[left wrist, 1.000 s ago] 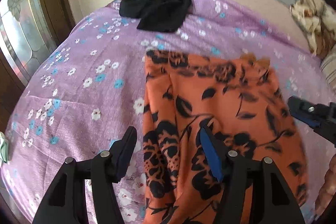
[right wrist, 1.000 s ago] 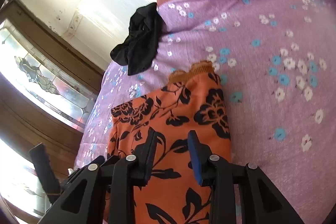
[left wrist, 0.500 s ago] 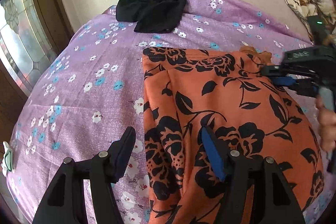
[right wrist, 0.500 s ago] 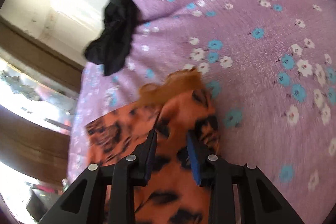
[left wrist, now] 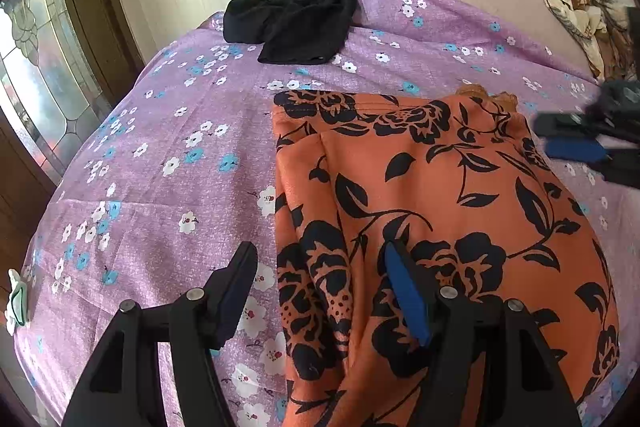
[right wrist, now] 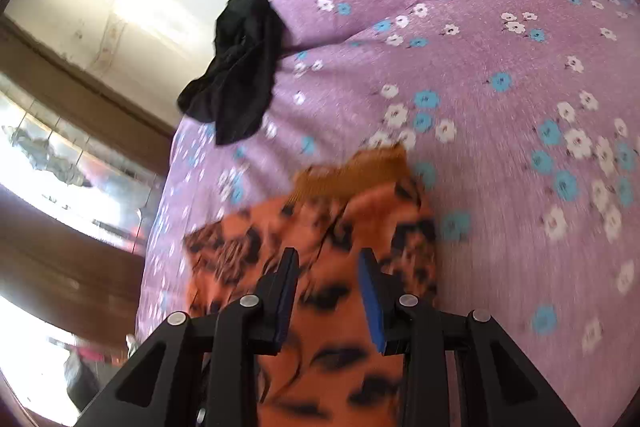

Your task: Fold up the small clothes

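An orange garment with black flower print (left wrist: 440, 211) lies flat on the purple flowered bedspread (left wrist: 160, 155). My left gripper (left wrist: 320, 291) is open above the garment's near left edge, with one finger over the bedspread and one over the cloth. My right gripper (right wrist: 330, 291) is open just above the garment's far right corner (right wrist: 320, 239), near its orange ribbed waistband (right wrist: 352, 175). It also shows blurred at the right edge of the left wrist view (left wrist: 580, 143). Neither gripper holds cloth.
A crumpled black garment (left wrist: 296, 15) lies at the far end of the bed near the white wall. A patterned blanket (left wrist: 588, 15) is bunched at the far right. A stained-glass door (left wrist: 32, 75) stands left of the bed.
My right gripper has moved forward along the garment's right side to its far corner by the waistband. My left gripper has stayed open over the near left edge.
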Demonstrator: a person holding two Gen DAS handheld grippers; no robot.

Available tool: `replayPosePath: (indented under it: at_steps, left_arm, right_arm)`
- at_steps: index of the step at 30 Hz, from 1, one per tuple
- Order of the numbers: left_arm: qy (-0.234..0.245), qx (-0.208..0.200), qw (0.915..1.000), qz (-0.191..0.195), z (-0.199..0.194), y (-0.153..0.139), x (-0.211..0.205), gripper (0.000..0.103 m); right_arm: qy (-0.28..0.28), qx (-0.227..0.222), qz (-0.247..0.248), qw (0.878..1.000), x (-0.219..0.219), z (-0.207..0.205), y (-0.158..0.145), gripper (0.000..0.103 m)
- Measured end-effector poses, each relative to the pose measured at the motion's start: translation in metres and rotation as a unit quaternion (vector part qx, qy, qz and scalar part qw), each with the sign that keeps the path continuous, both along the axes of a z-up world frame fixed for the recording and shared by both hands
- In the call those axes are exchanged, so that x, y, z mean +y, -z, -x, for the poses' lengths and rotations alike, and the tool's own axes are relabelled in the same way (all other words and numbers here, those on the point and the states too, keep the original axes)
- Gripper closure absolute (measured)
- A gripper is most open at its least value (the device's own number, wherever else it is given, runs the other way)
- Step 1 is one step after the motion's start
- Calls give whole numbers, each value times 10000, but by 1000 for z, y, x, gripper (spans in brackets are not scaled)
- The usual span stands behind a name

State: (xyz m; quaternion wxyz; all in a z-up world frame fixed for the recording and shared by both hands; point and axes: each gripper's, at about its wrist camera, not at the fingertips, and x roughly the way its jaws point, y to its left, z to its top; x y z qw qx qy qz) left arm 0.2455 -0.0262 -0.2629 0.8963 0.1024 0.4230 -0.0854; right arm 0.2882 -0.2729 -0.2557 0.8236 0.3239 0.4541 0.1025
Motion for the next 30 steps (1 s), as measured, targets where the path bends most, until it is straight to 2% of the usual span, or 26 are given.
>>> replayPosePath:
  at_steps: [5,9,15,20,24,26,28,30]
  left_arm:
    - [-19,-14,10000,-6,1,0,-1,36]
    - [2,5,10000,20,1,1,1,34]
    - [-1,12,10000,-7,-2,0,1,34]
    - [-86,27,10000,-2,-2,-5,0,34]
    - [-31,-263,9992,-306,11,-10,-8,34]
    - [-4,-245,9985,-491,12,-3,-12,34]
    - [7,-286,9980,-558,12,-2,-13,34]
    - [1,-312,9983,-491,13,-7,-12,34]
  right_arm:
    - [-41,36,105,9999,9,33,-8,69]
    - [-10,257,285,9993,16,57,6,69]
    - [-184,154,570,9981,25,54,14,69]
    - [-197,31,634,9978,24,61,0,68]
    - [-56,-77,541,9985,23,79,-7,68]
    - [-152,86,666,9976,28,82,2,68]
    - [-232,130,727,9970,32,82,12,68]
    - [-219,115,747,9969,31,84,5,68]
